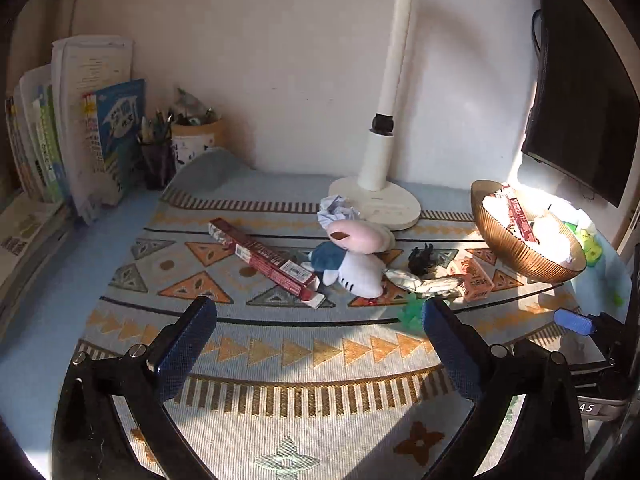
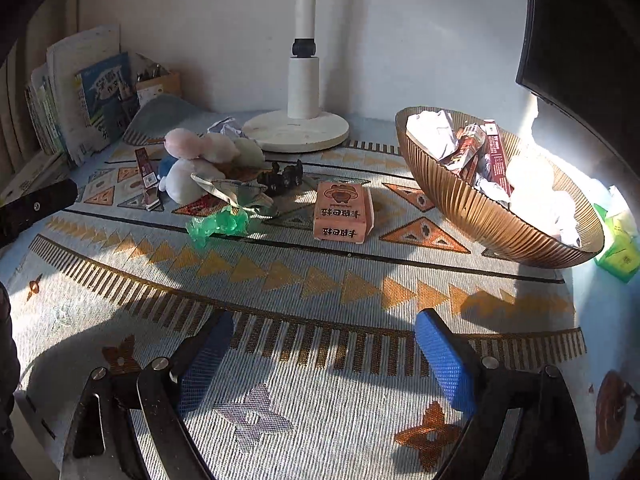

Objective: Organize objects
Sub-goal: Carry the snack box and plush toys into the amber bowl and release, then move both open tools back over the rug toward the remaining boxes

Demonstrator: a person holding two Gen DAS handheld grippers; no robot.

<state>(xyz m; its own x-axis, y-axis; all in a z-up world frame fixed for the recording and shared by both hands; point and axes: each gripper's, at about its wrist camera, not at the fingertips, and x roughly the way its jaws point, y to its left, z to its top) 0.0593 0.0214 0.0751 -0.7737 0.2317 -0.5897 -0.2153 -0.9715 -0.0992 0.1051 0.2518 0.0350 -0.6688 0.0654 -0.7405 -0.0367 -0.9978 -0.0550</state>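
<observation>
A patterned mat (image 1: 280, 348) (image 2: 320, 280) covers the desk. On it lie a long red box (image 1: 266, 262) (image 2: 146, 176), a plush toy (image 1: 352, 256) (image 2: 200, 164), a crumpled paper ball (image 1: 338, 210) (image 2: 226, 126), a black clip (image 1: 424, 258) (image 2: 282, 178), a green wrapper (image 1: 412, 314) (image 2: 218, 224), a silver wrapper (image 1: 408, 280) (image 2: 232, 192) and an orange carton (image 1: 472, 278) (image 2: 344, 212). A ribbed gold bowl (image 1: 516, 256) (image 2: 480, 216) at the right holds paper and red boxes. My left gripper (image 1: 320, 340) and right gripper (image 2: 324, 354) are open, empty, above the mat's near part.
A white lamp (image 1: 384, 152) (image 2: 302, 120) stands at the back. Books (image 1: 80, 140) (image 2: 76, 96) and pen cups (image 1: 188, 140) stand at back left. A dark monitor (image 1: 584, 92) (image 2: 580, 48) hangs at the right. A green pack (image 2: 620, 248) lies beside the bowl.
</observation>
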